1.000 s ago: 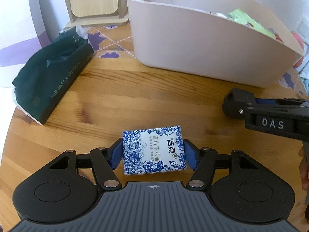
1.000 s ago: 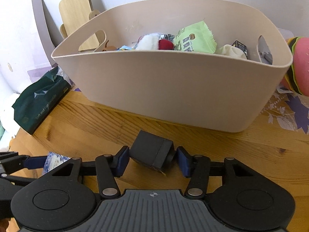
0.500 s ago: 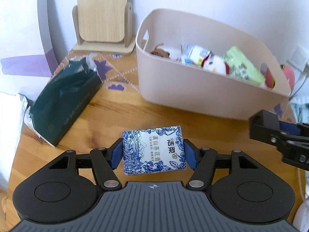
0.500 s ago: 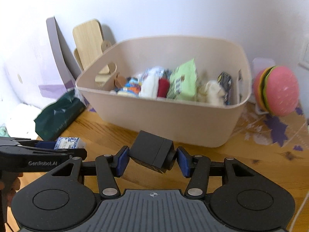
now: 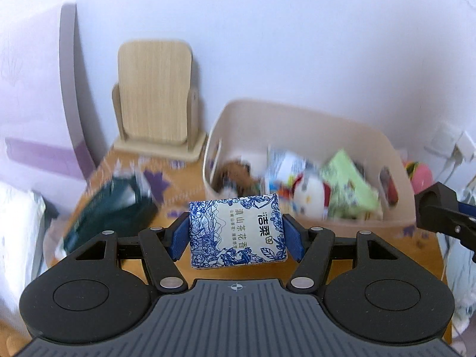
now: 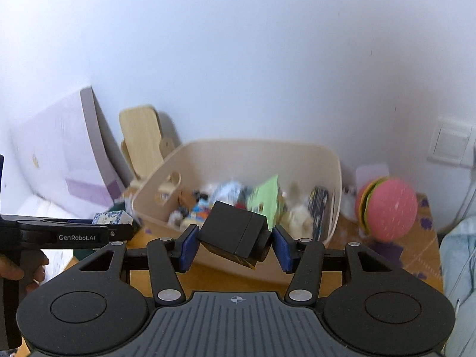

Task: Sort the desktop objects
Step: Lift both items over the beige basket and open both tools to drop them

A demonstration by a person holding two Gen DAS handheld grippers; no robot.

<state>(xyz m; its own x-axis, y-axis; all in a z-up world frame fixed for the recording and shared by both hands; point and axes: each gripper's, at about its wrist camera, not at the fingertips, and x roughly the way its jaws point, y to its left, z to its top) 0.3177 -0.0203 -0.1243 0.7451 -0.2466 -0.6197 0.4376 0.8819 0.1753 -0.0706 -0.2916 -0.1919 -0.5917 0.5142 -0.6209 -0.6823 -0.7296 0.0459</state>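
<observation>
My left gripper (image 5: pixel 237 236) is shut on a blue-and-white tissue pack (image 5: pixel 236 232), held in the air above the wooden table (image 5: pixel 184 264). My right gripper (image 6: pixel 235 242) is shut on a small black box (image 6: pixel 233 232), tilted between the blue pads. Both hang in front of a beige bin (image 5: pixel 395 160) (image 6: pixel 297 151) that holds several items: a green packet (image 5: pixel 348 187), a white plush, wrappers. In the right wrist view the left gripper (image 6: pixel 68 233) with its tissue pack (image 6: pixel 111 217) shows at the left, a hand on its handle. The right gripper's tip (image 5: pixel 440 211) enters the left wrist view at the right.
A dark green tissue pack (image 5: pixel 110 208) lies on the table's left. A wooden stand (image 5: pixel 154 101) leans by the wall behind the bin. A pink burger-shaped toy (image 6: pixel 386 208) sits right of the bin. A wall socket (image 6: pixel 449 145) and pale fabric (image 6: pixel 458 255) are at the right.
Both grippers have risen with their loads and tilted up. The bin, seen from the side before, now lies lower and farther off, its inside in view.
</observation>
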